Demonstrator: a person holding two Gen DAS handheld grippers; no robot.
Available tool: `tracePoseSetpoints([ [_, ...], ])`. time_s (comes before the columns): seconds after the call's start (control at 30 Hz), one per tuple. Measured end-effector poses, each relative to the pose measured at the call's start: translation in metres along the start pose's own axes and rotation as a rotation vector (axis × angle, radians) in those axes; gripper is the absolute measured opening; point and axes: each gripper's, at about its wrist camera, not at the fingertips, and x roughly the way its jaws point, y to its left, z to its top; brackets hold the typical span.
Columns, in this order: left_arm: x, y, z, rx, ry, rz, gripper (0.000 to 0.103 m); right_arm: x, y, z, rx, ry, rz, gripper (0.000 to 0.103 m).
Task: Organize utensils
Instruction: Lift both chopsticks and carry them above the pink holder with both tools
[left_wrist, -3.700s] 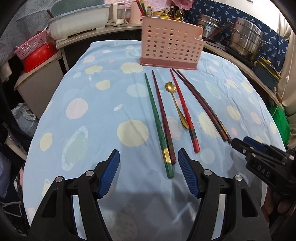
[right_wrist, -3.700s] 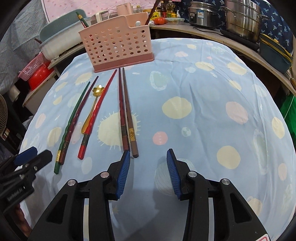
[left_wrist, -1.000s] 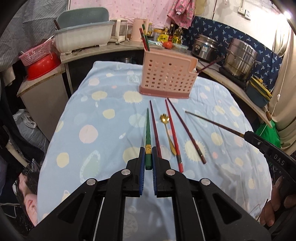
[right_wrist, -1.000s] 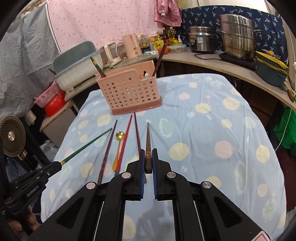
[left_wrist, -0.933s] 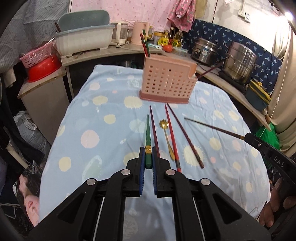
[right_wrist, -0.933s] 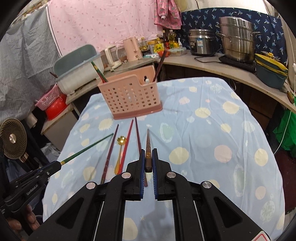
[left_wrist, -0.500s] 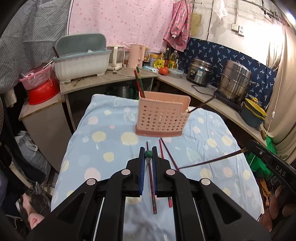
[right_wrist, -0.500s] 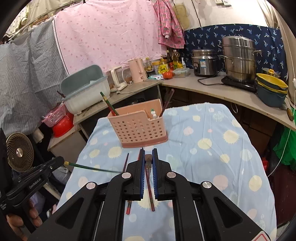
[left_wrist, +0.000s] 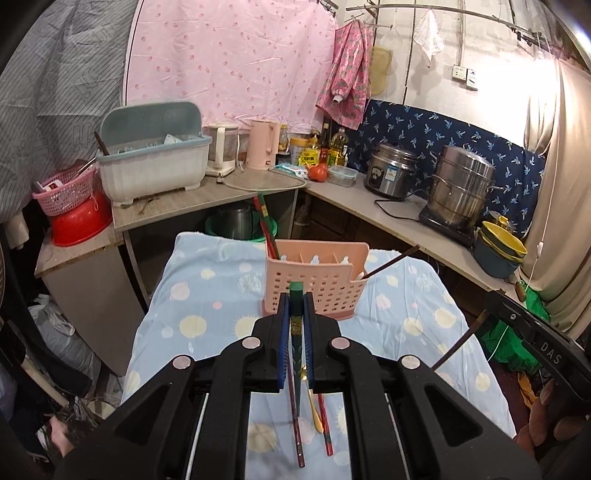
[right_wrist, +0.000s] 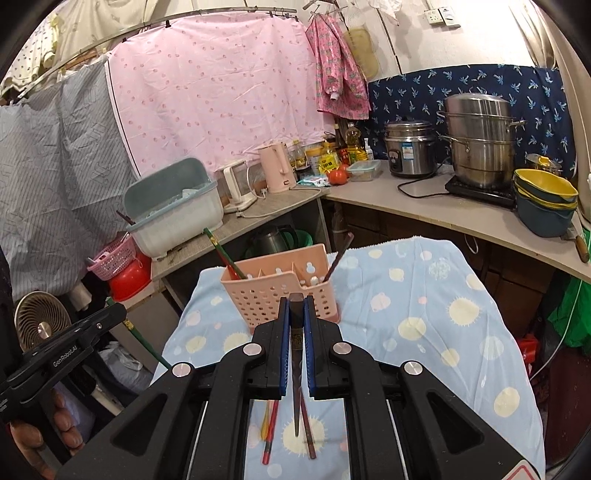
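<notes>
My left gripper (left_wrist: 295, 308) is shut on a green chopstick (left_wrist: 295, 295), held upright with its tip hanging down, high above the table. My right gripper (right_wrist: 296, 314) is shut on a dark brown chopstick (right_wrist: 296, 354), also upright with its tip down. A pink perforated utensil basket (left_wrist: 317, 284) stands on the blue dotted tablecloth (left_wrist: 207, 295) ahead of both grippers; it also shows in the right wrist view (right_wrist: 280, 291). It holds a red and a green chopstick (left_wrist: 264, 225) at the left and a brown one (left_wrist: 391, 262) at the right. A dark red chopstick (left_wrist: 295, 424), a gold spoon (left_wrist: 314, 410) and a red chopstick (left_wrist: 325, 424) lie on the cloth below.
A counter (left_wrist: 207, 192) behind the table carries a dish bin (left_wrist: 151, 155), kettles and bottles. Steel pots (left_wrist: 461, 184) and stacked bowls (right_wrist: 543, 206) stand at the right. A pink basket and a red bowl (left_wrist: 74, 214) sit at the left. A fan (right_wrist: 40, 325) stands at the left.
Both grippers have risen further and levelled toward the room, each with its chopstick now hanging tip down. The basket and cloth look farther below.
</notes>
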Motion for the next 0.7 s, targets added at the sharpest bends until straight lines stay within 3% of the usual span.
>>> tracePoseSetpoints([
  [0.23, 0.004, -0.009, 0.036, 0.023, -0.047, -0.023, 0.007, 0.006, 0.003, 0.04, -0.001, -0.067, 0.005, 0.007],
  [0.7, 0.023, -0.024, 0.13, 0.024, -0.219, -0.03, 0.007, 0.046, 0.01, 0.124, 0.073, -0.204, 0.03, 0.007],
])
